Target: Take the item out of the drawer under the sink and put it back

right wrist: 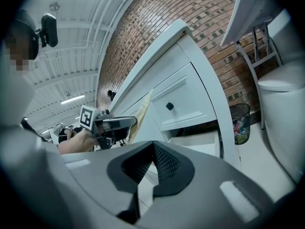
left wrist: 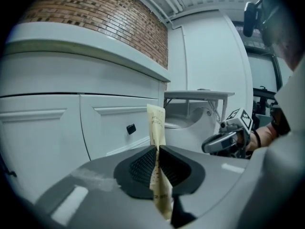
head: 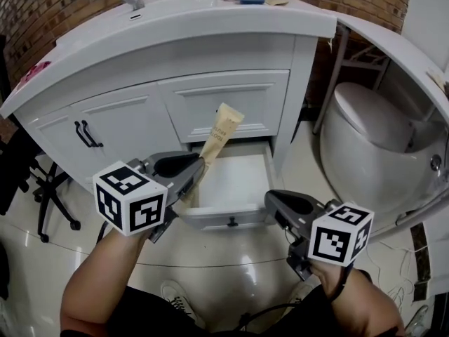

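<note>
- Reaching forward with both bare forearms, low and close to the body, with each gripper tipped a little downward toward the cabinet [head: 126, 111].
- Squeezing a thin tan packet [head: 222, 133] [left wrist: 156, 123] tight in the left gripper [head: 197, 171] [left wrist: 157, 150], with the pads pinched on its lower part and its top end poking up and leaning right.
- Holding that packet up in the air, over the front left part of the open drawer [head: 231, 219] and not lying in it.
- Holding the right gripper [head: 276, 201] [right wrist: 151, 146] low, just beside the drawer's front right corner, with its jaws pressed together on nothing.
- Looks like the end of the taking-out step, with the packet out of the drawer and not put back yet.
- Next, most likely: bringing the packet back down, laying it on the white drawer bottom, then letting go.
- Needs care to tip the long packet forward so its top end slips under the closed drawer front above.
- Farthest back, up on top: the sink [head: 189, 9], well above the packet.
</note>
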Action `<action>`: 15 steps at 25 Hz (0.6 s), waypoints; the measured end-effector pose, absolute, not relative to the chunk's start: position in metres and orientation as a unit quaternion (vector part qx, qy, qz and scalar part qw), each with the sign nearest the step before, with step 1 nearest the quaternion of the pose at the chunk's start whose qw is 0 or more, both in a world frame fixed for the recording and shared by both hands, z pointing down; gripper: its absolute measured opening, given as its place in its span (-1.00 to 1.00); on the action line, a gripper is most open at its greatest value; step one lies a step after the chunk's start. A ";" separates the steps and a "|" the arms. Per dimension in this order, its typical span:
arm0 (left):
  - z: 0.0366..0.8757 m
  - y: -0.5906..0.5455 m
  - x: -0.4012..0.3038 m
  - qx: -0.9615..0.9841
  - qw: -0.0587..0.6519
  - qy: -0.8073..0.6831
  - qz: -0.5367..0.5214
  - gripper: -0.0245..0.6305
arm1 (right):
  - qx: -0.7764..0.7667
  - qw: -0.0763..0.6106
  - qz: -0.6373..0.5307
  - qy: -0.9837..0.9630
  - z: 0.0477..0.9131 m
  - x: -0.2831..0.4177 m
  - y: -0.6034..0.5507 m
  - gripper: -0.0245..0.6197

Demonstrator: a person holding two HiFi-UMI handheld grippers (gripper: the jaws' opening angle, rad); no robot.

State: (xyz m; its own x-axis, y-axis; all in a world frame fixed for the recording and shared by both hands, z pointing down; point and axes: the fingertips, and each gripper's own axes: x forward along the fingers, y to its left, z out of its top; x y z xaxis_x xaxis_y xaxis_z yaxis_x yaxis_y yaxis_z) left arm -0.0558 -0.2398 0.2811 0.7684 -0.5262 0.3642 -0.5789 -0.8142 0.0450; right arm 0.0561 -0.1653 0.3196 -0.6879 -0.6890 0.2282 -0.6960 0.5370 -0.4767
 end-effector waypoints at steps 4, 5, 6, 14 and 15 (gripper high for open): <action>0.310 -0.273 -0.032 0.931 0.078 -0.298 0.195 -0.82 | 0.397 -0.002 0.274 -0.876 0.316 0.062 -0.165 -0.91; 0.320 -0.280 -0.027 0.929 0.083 -0.297 0.206 -0.82 | 0.397 -0.004 0.272 -0.877 0.314 0.063 -0.165 -0.91; 0.331 -0.286 -0.021 0.927 0.088 -0.292 0.218 -0.82 | 0.397 -0.006 0.271 -0.877 0.312 0.064 -0.165 -0.91; 0.424 -0.309 0.016 0.891 0.076 -0.238 0.380 -0.82 | 0.392 -0.020 0.265 -0.881 0.300 0.074 -0.164 -0.91; 0.433 -0.311 0.018 0.886 0.075 -0.231 0.396 -0.82 | 0.395 -0.024 0.264 -0.879 0.299 0.077 -0.166 -0.91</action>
State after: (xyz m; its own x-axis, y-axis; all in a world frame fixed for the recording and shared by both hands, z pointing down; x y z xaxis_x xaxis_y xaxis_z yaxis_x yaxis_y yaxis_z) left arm 0.0180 -0.3112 0.4331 0.5804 -0.3493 0.7356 -0.4674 -0.8826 -0.0503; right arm 0.0769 -0.1657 0.2989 -0.6862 -0.7081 0.1666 -0.6826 0.5476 -0.4840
